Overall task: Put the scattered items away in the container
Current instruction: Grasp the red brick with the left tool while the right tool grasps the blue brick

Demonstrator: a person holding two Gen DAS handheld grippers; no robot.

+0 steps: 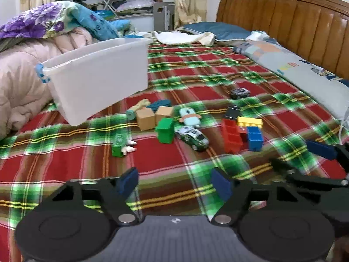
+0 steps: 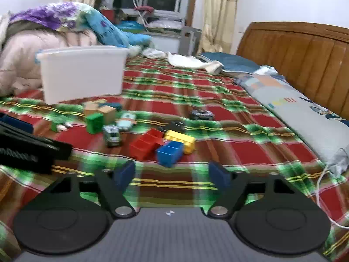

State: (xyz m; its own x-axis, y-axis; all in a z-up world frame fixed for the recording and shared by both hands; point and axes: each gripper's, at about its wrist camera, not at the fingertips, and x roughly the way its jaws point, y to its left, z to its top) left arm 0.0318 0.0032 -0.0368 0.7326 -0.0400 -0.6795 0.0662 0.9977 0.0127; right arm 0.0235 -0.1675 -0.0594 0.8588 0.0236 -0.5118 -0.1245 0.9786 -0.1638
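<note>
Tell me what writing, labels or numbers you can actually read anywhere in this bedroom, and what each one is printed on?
None can be read for certain.
Long grey pillow: coloured letters, too blurred to read.
Blue quilt: dark marks that may be letters, unreadable.
Green and white toy car: markings too small.
Left gripper, right gripper: only a small white logo on each body, no words.

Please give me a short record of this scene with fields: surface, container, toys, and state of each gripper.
surface: plaid blanket on a bed
container: white bin, at left, beyond the toys; inside not visible
toys: red block, blue block, yellow block, green block, toy car, all on the blanket
left gripper: open, empty
right gripper: open, empty
</note>
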